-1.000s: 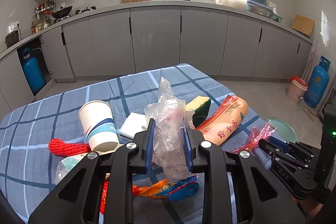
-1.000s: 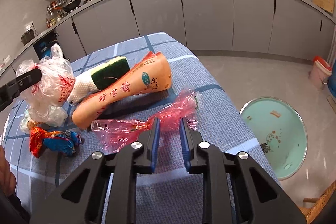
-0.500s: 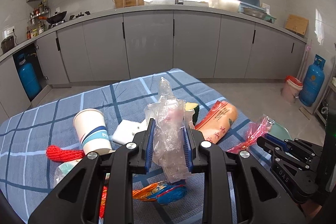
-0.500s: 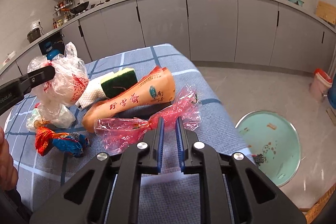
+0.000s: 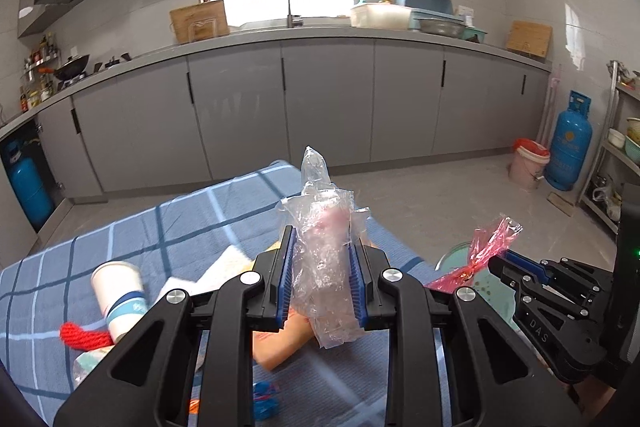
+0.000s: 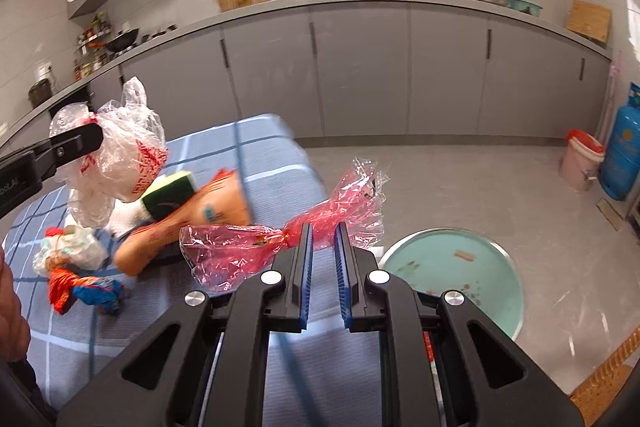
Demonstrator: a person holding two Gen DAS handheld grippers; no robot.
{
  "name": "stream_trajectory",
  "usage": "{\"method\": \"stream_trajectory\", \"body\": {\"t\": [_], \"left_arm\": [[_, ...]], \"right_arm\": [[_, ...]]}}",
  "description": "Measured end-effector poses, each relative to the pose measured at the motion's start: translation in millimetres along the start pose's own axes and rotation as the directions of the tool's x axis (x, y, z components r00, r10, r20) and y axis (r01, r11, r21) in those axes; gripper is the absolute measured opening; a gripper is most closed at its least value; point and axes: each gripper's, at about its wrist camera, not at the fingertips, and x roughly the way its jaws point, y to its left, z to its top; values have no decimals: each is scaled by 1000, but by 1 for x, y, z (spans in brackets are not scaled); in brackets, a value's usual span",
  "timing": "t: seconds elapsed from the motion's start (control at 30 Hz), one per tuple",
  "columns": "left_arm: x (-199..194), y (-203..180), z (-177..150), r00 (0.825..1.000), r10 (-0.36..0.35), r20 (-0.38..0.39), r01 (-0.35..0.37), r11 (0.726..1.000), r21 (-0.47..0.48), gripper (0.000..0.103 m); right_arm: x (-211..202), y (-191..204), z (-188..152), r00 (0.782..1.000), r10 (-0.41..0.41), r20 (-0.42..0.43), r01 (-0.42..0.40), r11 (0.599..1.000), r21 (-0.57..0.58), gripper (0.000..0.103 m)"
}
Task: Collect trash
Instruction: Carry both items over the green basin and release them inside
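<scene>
The orange packet is mostly hidden behind the left tongs in the left wrist view, and the blue-and-orange wrapper just peeks out below. The teal bin is half covered too. Far desk edge is smeared with blur.

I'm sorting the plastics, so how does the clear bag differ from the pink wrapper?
The clear bag is colourless with red print; the pink wrapper is tinted pink. The clear bag is bunched into a fat wad, while the pink wrapper is long and twisted at the middle. The left hand-held gripper holds the bag; the right hand-held gripper pinches the wrapper. Both are crinkly see-through film.
</scene>
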Motion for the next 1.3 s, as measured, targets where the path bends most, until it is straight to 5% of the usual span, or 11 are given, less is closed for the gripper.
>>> {"method": "stream_trajectory", "body": {"t": [0.37,0.6,1.1,1.3], "left_arm": [[28,-75,11,993,-122,-1,122,990,67,25],[54,-130,5,971,-234,-36,237,965,116,25],[144,-198,-29,941,-271,-205,304,940,153,26],[158,-207,-36,939,-256,-229,296,941,162,47]], "right_arm": [[2,-79,-10,993,-117,-6,117,989,89,13],[15,-120,-20,984,-174,-39,178,976,126,13],[56,-178,-46,965,-225,-131,245,956,162,14],[70,-184,-50,965,-217,-147,240,957,165,21]]}}
